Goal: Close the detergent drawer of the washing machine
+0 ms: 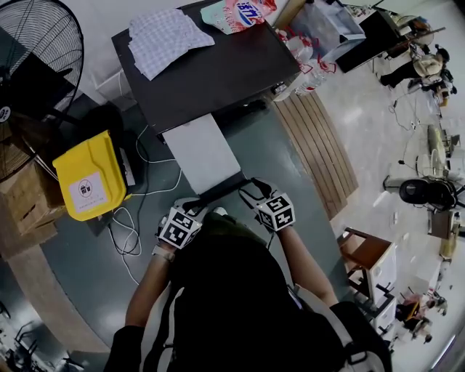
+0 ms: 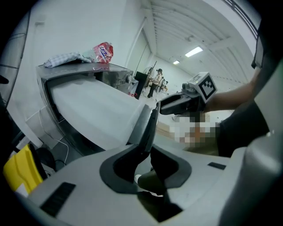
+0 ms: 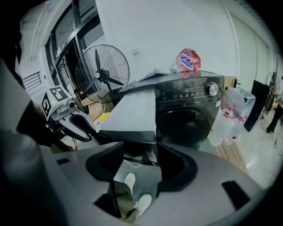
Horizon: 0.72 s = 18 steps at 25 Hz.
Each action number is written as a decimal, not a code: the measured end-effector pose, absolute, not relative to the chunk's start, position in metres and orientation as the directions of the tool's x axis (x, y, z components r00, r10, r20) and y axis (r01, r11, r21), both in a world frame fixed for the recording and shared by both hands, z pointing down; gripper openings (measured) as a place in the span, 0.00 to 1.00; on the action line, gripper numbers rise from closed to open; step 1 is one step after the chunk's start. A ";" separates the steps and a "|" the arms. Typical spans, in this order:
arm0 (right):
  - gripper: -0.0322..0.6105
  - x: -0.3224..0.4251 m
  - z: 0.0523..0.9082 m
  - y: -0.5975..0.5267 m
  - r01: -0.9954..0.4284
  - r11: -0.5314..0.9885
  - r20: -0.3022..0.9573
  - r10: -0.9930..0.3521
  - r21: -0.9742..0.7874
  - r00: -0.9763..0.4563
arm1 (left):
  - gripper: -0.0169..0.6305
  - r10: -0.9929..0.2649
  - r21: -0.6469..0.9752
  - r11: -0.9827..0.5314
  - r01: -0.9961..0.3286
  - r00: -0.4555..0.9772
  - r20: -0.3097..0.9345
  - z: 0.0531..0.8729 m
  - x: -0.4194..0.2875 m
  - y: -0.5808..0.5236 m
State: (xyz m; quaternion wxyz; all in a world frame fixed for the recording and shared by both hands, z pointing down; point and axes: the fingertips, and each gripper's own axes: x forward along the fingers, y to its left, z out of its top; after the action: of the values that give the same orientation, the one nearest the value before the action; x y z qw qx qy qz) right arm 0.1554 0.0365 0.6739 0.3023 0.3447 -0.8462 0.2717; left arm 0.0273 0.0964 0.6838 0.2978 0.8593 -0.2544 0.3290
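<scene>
The washer (image 1: 218, 73) is standing in the upper centre of the head view, and its drawer (image 1: 200, 152) is sticking far out toward the bottom of the frame, fully open. Both grippers are sitting at the drawer's dark front edge. The left gripper (image 1: 198, 206) is meeting it at the left corner and the right gripper (image 1: 256, 191) at the right corner.

In the left gripper view, the left gripper (image 2: 149, 152) is showing narrow jaws that are pinching the drawer's (image 2: 97, 110) front edge, which is running down into their gap.

In the right gripper view, the right gripper (image 3: 135, 152) is holding its jaws wide. The drawer's (image 3: 132, 110) front edge is lying across their tips, and nothing is being gripped.

A bag (image 1: 243, 13) and a cloth (image 1: 167, 40) are lying on the washer's top. A fan (image 1: 36, 43) is standing at the upper left.
</scene>
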 end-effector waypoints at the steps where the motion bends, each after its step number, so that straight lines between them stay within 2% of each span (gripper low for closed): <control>1: 0.43 0.155 0.674 0.036 -0.750 0.612 0.699 -0.422 -0.250 -0.578 | 0.17 -0.234 0.345 -0.699 -0.626 0.657 0.717 0.683 0.027 0.097; 18: 0.43 0.137 0.656 0.033 -0.825 0.517 0.674 -0.528 -0.228 -0.517 | 0.14 -0.136 0.355 -0.799 -0.485 0.721 0.679 0.669 0.008 0.090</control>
State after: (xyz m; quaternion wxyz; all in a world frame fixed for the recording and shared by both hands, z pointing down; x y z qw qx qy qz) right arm 0.1372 0.0329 0.6564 0.2725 0.4090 -0.8271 0.2726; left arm 0.0083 0.0904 0.6692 0.2642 0.8892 -0.1745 0.3302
